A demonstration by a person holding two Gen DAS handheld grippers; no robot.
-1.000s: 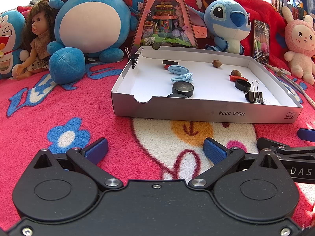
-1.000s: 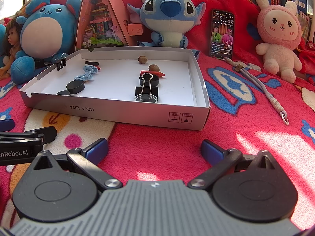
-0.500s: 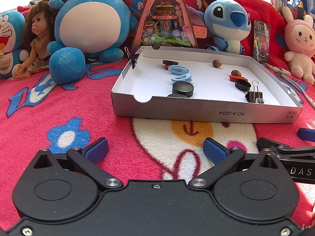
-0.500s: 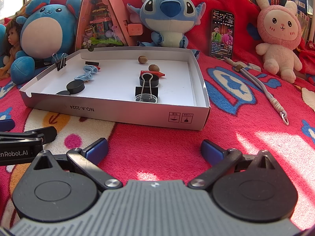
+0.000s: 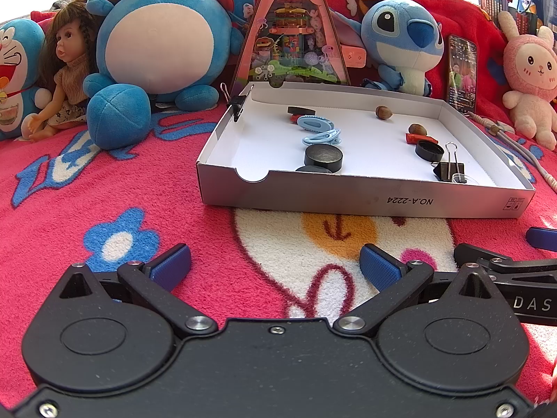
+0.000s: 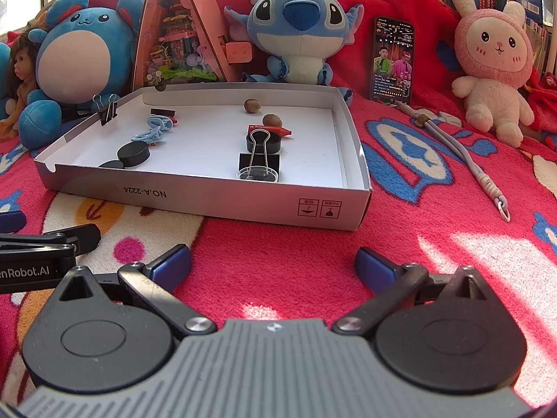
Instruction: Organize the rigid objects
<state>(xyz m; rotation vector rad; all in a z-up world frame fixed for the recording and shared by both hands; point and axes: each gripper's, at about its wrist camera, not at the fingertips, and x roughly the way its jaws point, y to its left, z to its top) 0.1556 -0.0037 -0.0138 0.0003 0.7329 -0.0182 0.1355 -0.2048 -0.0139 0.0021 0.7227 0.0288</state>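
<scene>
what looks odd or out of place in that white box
One binder clip is clamped upright on the white box's left wall instead of lying inside like the other binder clip. A clear round lid also rests against that second clip. Nothing looks spilled or broken.

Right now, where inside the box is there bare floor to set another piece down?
In the white box, free floor lies between the blue clips and the black binder clip, and along the right wall. The near-left corner, by the black discs, is crowded.
</scene>
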